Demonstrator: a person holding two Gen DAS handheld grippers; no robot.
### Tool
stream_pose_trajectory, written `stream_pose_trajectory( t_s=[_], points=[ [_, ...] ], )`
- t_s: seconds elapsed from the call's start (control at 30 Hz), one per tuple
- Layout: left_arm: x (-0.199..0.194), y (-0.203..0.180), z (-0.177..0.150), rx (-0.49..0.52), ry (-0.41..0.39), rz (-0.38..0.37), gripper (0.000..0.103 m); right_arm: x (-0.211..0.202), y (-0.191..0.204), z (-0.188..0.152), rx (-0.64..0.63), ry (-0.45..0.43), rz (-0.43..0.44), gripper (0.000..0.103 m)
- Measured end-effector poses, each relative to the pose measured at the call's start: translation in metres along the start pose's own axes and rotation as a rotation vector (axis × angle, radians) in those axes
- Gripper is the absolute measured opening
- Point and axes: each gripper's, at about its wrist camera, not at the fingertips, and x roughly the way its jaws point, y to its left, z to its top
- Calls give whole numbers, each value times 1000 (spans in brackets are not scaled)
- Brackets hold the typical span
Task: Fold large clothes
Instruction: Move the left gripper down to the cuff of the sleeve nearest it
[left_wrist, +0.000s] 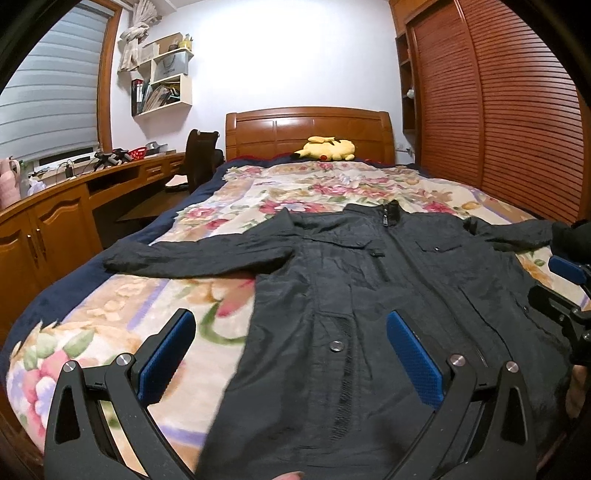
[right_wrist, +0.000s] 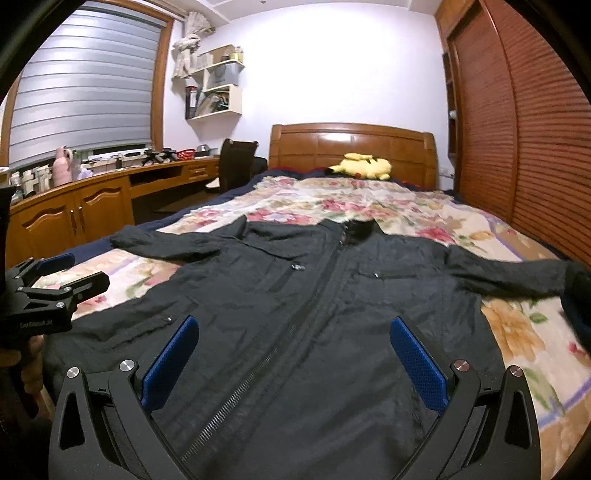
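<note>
A large black zip-front jacket (left_wrist: 369, 280) lies flat and face up on the bed, collar toward the headboard, both sleeves spread out sideways. In the right wrist view the same jacket (right_wrist: 314, 295) fills the middle. My left gripper (left_wrist: 291, 332) is open above the jacket's lower left hem, nothing between its blue pads. Over the jacket's lower middle, near the zipper, my right gripper (right_wrist: 295, 339) hangs open and empty. The right gripper (left_wrist: 565, 291) shows at the edge of the left wrist view, and the left gripper (right_wrist: 55, 284) shows at the far left of the right wrist view.
A floral blanket (left_wrist: 314, 184) covers the bed, with a yellow plush toy (left_wrist: 328, 149) by the wooden headboard (left_wrist: 306, 125). A wooden desk (left_wrist: 74, 199) and chair (left_wrist: 199, 155) run along the left. Slatted wardrobe doors (left_wrist: 498, 110) stand on the right.
</note>
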Motion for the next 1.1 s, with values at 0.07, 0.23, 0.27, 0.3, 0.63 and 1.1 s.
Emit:
stream_pose_trajectory(
  t_s=[0.07, 0.23, 0.27, 0.3, 0.63, 1.1],
  points=[
    [0, 10, 2, -7, 8, -8, 103, 0, 1, 2, 4, -13, 14, 103],
    [3, 34, 5, -15, 44, 1, 103, 8, 4, 11, 0, -39, 47, 103],
    [3, 41, 6, -25, 53, -5, 103, 11, 5, 11, -3, -40, 50, 103],
    [4, 46, 7, -33, 59, -8, 103, 15, 6, 11, -3, -36, 55, 103],
    [23, 101, 24, -46, 87, 81, 103, 53, 21, 31, -65, -19, 90, 103],
    [85, 167, 24, -38, 176, 133, 103, 122, 47, 40, -147, 57, 174, 103]
  ],
)
